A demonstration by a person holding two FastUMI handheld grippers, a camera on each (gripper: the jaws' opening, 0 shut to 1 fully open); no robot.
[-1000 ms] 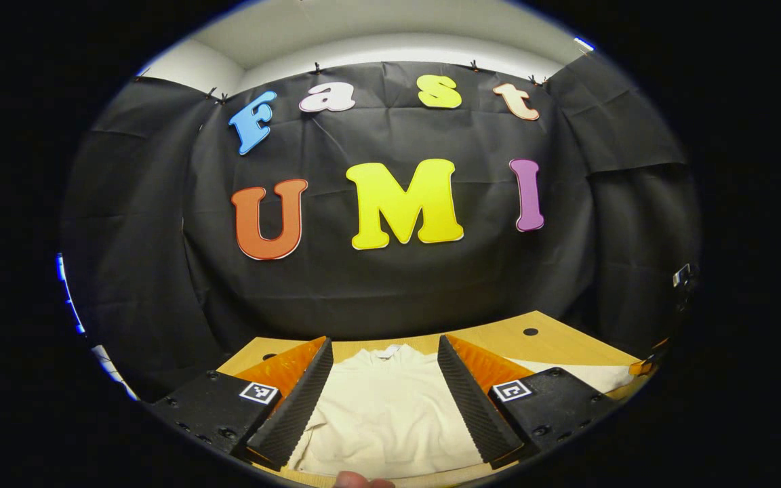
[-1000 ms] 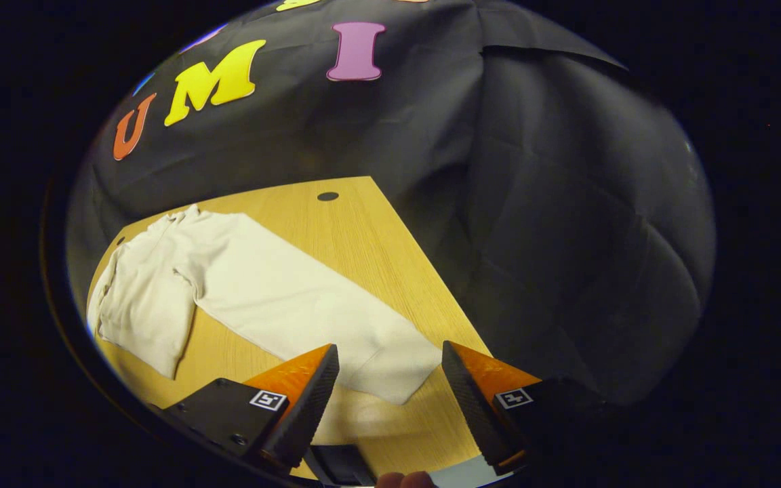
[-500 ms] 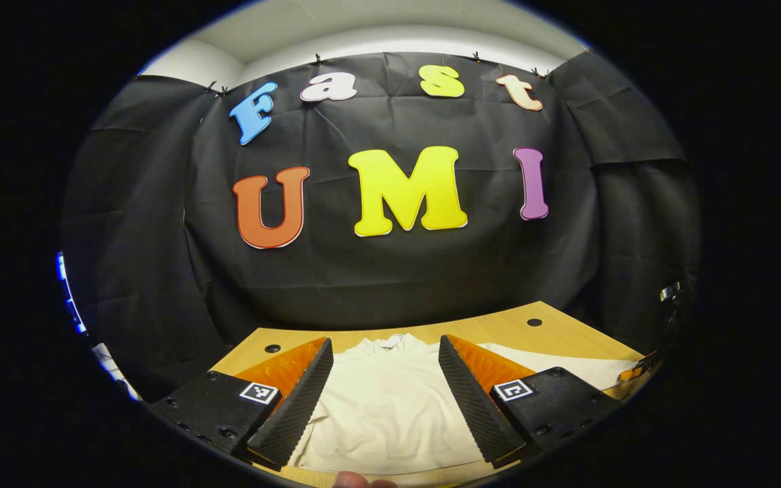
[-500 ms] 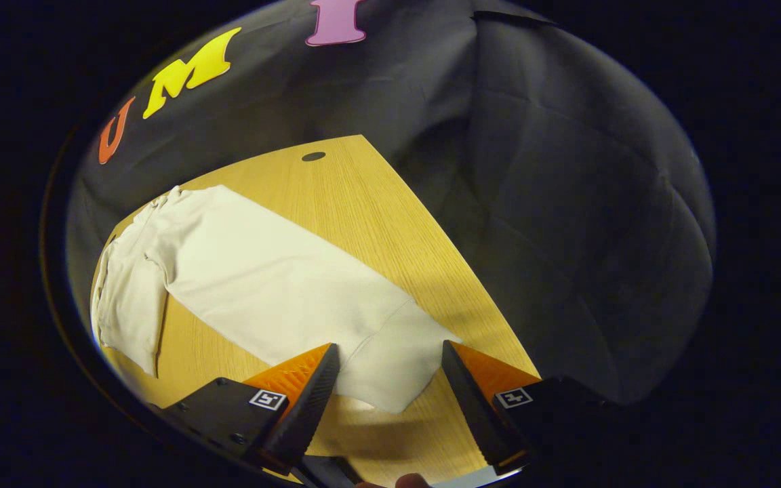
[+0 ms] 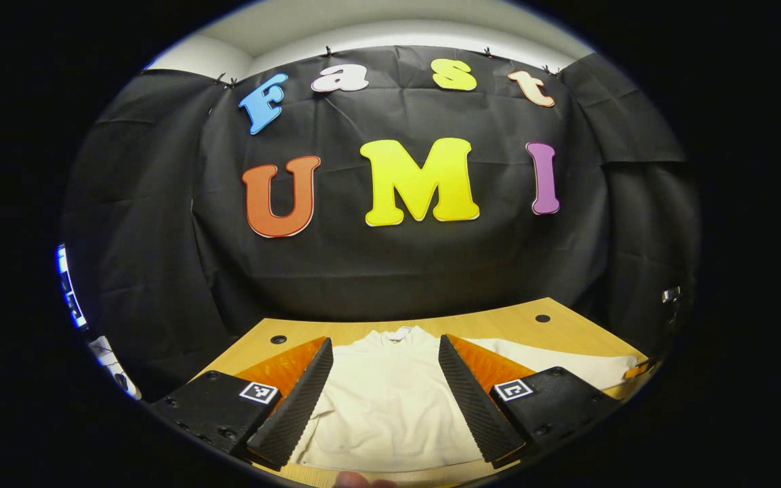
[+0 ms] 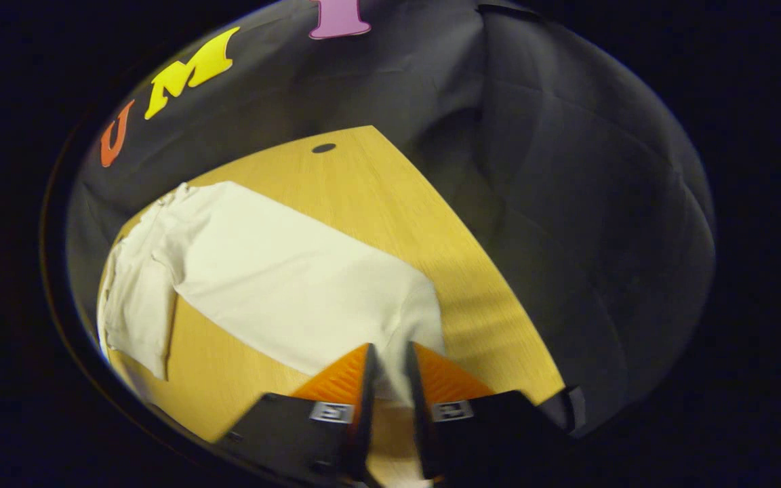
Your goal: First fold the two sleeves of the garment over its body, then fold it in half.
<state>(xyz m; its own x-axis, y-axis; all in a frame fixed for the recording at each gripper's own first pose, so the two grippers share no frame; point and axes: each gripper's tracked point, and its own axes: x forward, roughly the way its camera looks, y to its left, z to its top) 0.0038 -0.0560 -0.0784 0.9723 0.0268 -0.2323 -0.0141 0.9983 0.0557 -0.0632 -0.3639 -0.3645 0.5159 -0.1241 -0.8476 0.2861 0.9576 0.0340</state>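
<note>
Gripping the cuff end of the long cream sleeve, my right gripper has its two fingers drawn nearly together with a narrow strip of the pale fabric pinched between them, low over the light wooden tabletop. It points along the sleeve toward the far left, where the sleeve joins the rest of the cream knit garment, which lies bunched near the table's left edge in the right gripper view.

My left gripper hovers with its fingers spread wide apart and nothing between them but air; it is level and aimed straight at the black cloth wall. Between and below the two fingers, in the left gripper view, the garment's body lies flat on the tabletop, its neckline at the far end toward the wall. The body looks smooth, with only soft creases near my left finger. The sleeve stretches away to the right from the body, lying flat along the wood toward the table's right edge.

A small dark round hole sits in the tabletop near its far right corner, and another near the far left corner. A fingertip of my hand shows at the very bottom of the left gripper view.
</note>
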